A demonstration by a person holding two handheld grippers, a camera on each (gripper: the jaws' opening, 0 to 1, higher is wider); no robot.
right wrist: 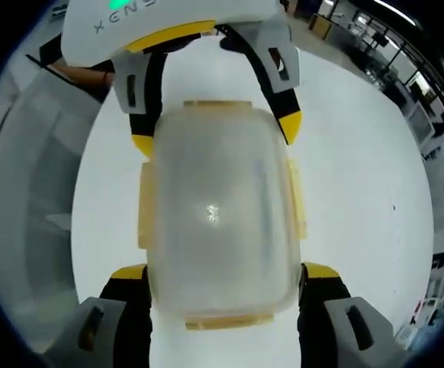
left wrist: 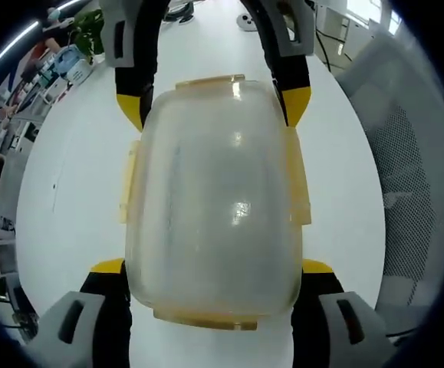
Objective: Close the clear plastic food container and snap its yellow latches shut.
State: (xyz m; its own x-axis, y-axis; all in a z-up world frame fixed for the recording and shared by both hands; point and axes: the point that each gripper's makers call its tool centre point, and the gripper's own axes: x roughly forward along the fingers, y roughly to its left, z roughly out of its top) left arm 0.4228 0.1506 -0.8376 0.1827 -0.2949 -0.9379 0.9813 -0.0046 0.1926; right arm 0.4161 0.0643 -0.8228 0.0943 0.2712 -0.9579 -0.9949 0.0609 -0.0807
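Left gripper [left wrist: 212, 270]: jaws spread wide, yellow tips at either side of the near end of the container [left wrist: 214, 203], apparently touching its walls. Can't tell whether they press it.

Right gripper [right wrist: 225, 274]: same picture from the opposite end, jaws wide, tips flanking the container's [right wrist: 215, 211] near corners.

Each gripper also appears at the far end of the other's view, so the two face each other with the container between them, one on each short end.

Container sits on the white table [left wrist: 76, 176], lid on, long axis running from one gripper to the other. Yellow latches [left wrist: 298, 180] lie along both long sides and both short ends; whether they are snapped shut is not clear.

Grey mesh surface [left wrist: 409, 161] just beyond the table edge.
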